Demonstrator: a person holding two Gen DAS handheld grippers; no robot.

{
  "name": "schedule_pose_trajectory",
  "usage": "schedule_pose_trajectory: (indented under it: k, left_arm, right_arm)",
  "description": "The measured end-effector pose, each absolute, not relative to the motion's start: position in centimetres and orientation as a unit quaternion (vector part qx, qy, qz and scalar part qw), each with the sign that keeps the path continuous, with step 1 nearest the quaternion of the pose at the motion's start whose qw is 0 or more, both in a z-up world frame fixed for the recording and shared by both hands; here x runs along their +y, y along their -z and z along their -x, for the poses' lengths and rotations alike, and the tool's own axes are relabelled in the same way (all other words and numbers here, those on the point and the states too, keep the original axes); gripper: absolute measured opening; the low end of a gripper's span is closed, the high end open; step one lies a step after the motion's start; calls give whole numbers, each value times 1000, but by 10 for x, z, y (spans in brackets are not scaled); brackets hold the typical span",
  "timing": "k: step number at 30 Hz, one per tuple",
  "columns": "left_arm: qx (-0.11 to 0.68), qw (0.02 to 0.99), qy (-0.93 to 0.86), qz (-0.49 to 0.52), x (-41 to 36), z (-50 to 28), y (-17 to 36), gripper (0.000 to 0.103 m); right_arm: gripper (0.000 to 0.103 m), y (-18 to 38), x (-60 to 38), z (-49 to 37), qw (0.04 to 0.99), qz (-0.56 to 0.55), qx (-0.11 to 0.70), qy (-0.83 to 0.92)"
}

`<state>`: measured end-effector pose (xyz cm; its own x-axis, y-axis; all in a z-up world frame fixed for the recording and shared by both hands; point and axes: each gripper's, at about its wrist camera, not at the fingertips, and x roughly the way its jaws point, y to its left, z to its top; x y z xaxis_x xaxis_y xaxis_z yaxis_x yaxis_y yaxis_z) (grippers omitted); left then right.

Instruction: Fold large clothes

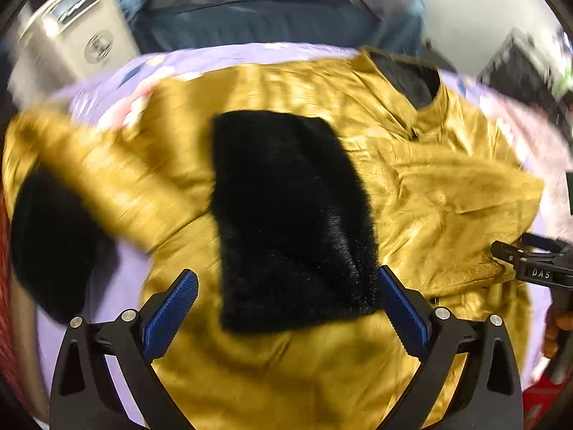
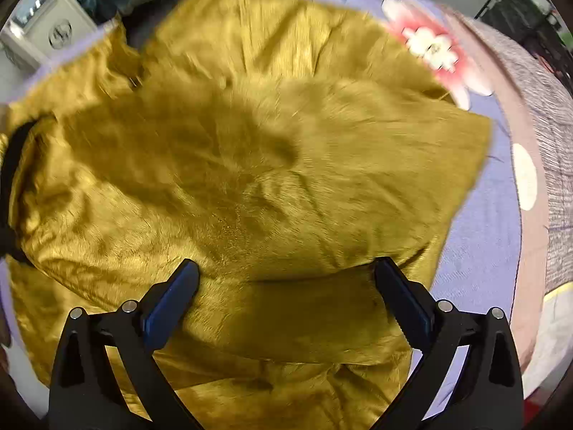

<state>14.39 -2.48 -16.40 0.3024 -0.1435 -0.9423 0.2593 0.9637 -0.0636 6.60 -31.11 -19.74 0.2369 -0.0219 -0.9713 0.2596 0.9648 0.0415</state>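
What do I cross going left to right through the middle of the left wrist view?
Black furry cuff at the left edge → central black furry panel → rumpled golden-yellow satin garment → other black gripper at the right edge.

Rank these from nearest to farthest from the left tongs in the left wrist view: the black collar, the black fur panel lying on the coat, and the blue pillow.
1. Black fur panel: directly ahead of the left tongs, its near edge between the open tips.
2. Black collar: farther up, to the right, on the mustard coat.
3. Blue pillow: farthest, past the coat at the top.
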Motion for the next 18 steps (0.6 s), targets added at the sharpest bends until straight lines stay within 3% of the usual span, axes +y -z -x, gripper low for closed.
schedule_pose_trajectory:
  k: [11,18]
  left_arm:
    - [555,820,15,136,126,-114,145,96]
    - [520,753,-46,400,205,-120,191,87]
  right_arm:
    - [98,176,-273,-10,787,-30,613,68]
    - [98,165,-271,30,784,-29,614,87]
